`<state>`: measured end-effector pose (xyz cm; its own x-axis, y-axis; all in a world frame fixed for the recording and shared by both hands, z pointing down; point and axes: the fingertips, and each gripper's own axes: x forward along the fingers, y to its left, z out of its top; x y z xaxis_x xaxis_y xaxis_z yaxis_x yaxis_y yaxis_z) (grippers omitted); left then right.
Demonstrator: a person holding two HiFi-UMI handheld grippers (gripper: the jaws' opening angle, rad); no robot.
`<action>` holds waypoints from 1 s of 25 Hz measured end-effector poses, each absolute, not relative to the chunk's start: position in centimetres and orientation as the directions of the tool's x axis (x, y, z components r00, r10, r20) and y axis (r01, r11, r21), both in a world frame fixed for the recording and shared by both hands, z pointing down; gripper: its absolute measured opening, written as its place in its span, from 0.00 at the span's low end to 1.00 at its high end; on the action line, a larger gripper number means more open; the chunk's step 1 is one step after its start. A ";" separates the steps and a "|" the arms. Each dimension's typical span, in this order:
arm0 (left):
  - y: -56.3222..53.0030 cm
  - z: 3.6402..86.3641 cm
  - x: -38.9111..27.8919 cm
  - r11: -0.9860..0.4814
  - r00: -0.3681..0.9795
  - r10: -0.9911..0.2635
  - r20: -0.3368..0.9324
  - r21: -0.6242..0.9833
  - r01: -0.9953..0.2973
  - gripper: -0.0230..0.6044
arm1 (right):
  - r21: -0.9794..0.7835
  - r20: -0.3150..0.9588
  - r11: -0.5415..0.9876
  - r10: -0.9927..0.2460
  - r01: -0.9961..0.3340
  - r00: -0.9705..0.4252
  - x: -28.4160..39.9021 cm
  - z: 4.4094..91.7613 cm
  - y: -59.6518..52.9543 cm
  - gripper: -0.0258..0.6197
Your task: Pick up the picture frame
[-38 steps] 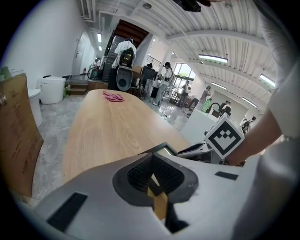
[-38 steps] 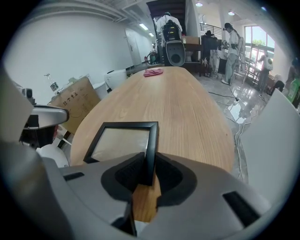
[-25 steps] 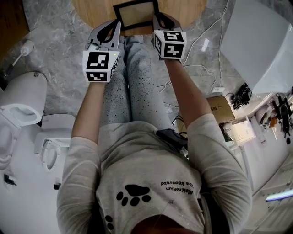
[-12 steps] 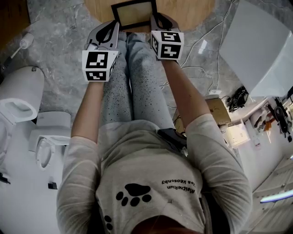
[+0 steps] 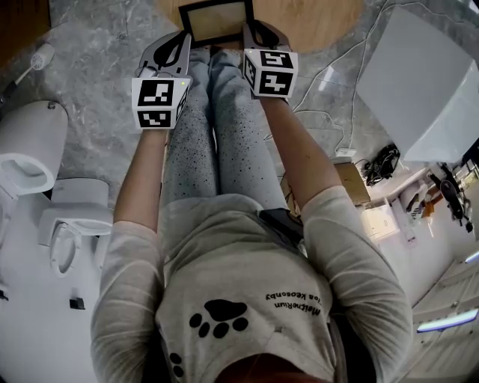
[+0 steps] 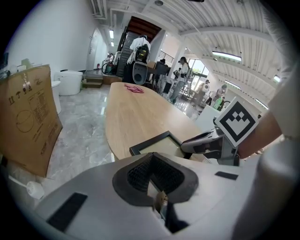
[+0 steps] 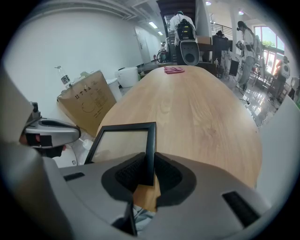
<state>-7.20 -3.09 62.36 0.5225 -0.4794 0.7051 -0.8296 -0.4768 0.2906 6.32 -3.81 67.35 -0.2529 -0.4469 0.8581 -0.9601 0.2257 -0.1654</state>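
Black pads of our right gripper (image 7: 149, 169) clamped on the right edge of the picture frame (image 7: 123, 143); our left gripper (image 6: 151, 172), jaws nearly together with nothing between, just beside the frame's left corner; frame at the near edge of the wooden table (image 7: 187, 103); pink item (image 7: 174, 70) at the far end

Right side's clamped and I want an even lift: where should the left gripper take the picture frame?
Take the picture frame by its left side bar near the front corner, coming from the person's side. It lies flat at the table's near edge, and the matching right bar fits the right gripper's jaws.
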 end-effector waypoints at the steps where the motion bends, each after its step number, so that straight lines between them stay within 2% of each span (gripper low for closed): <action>1: -2.9 62.6 -7.5 -0.473 0.520 -0.477 0.708 0.292 -0.832 0.05 | -0.166 0.858 0.227 -0.446 -0.960 -0.254 6.1 67.4 -3.8 0.15; 15: -1.4 65.6 -10.6 -0.427 0.494 -0.440 0.750 0.308 -0.850 0.05 | -0.171 0.859 0.265 -0.432 -0.949 -0.275 3.2 67.4 -3.5 0.15; 16: -1.3 65.8 -10.6 -0.429 0.496 -0.433 0.752 0.312 -0.848 0.06 | -0.171 0.859 0.267 -0.431 -0.949 -0.276 3.2 67.4 -3.5 0.15; 18: -1.2 66.0 -10.5 -0.419 0.505 -0.417 0.756 0.333 -0.845 0.24 | -0.170 0.859 0.272 -0.429 -0.947 -0.278 3.1 67.4 -3.5 0.15; 25: -0.9 66.8 -10.5 -0.381 0.548 -0.393 0.738 0.412 -0.828 0.29 | -0.170 0.854 0.306 -0.428 -0.937 -0.295 2.5 67.3 -3.5 0.15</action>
<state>-10.46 -0.87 66.84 0.5484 -0.3931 0.7381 -0.8276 -0.3815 0.4118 2.46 -3.55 67.33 -0.2949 -0.4277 0.8545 -0.9368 0.3056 -0.1703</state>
